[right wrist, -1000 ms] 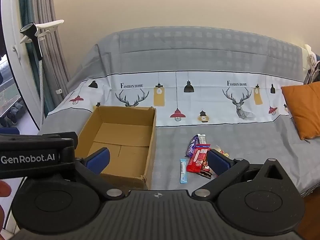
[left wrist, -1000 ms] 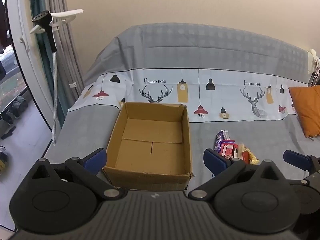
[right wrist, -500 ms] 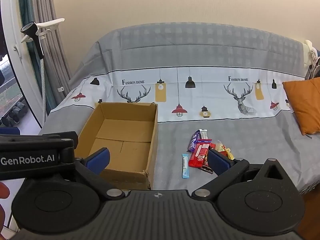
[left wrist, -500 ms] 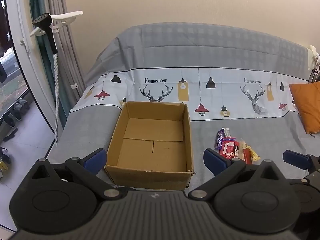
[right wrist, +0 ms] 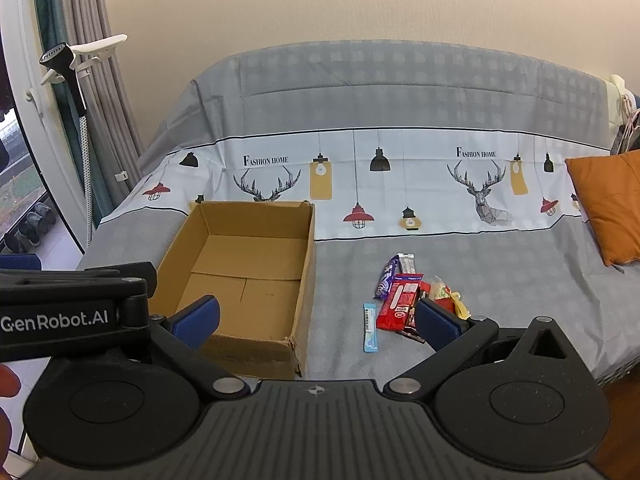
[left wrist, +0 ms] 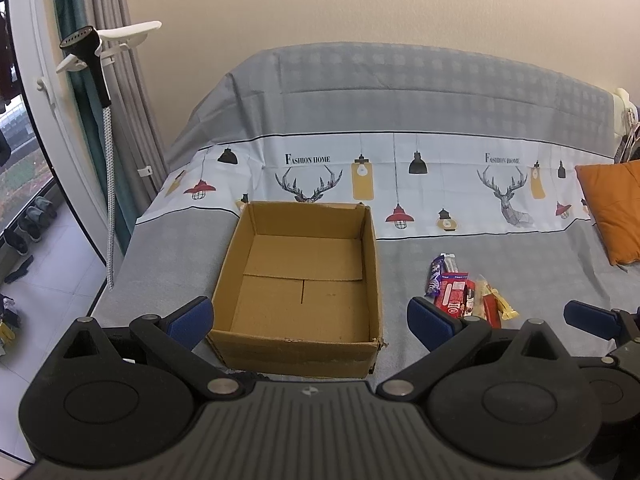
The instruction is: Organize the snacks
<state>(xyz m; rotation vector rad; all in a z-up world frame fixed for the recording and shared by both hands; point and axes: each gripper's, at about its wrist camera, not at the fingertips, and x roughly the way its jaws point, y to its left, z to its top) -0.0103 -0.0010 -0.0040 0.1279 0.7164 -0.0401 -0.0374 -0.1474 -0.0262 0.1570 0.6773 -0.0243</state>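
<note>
On the bed in front of you, the view is creeping closer: over the last second both cameras have edged forward and slightly lower, so the cardboard box (left wrist: 298, 280) and the snack pile (right wrist: 416, 300) sit a little larger in frame, while nothing on the bedspread (right wrist: 500, 280) itself has shifted. That reads as the approach only just under way, with no snack lifted yet and the box bare inside. Your left gripper (left wrist: 308, 320) hangs with its blue-padded fingers (left wrist: 188, 318) spread wide, straddling the near wall of the box; your right gripper (right wrist: 316, 320) is spread just as wide and holds nothing, its right pad just in front of the near edge of the pile. The box is plain brown corrugated card, open-topped, its floor flaps meeting at a seam and its near right corner frayed. The snacks lie in a loose cluster to the right of the box and apart from it: a flat red wrapper (right wrist: 400, 302), a purple wrapper (right wrist: 386, 278) beside it, crinkled yellow and clear packets (right wrist: 450, 296) at the right, and a slim light-blue stick (right wrist: 370, 328) lying alone on the box side. These glossy films will likely slip and crumple, so you should pinch across a flat face. An orange cushion (right wrist: 608, 204) rests at the far right.
</note>
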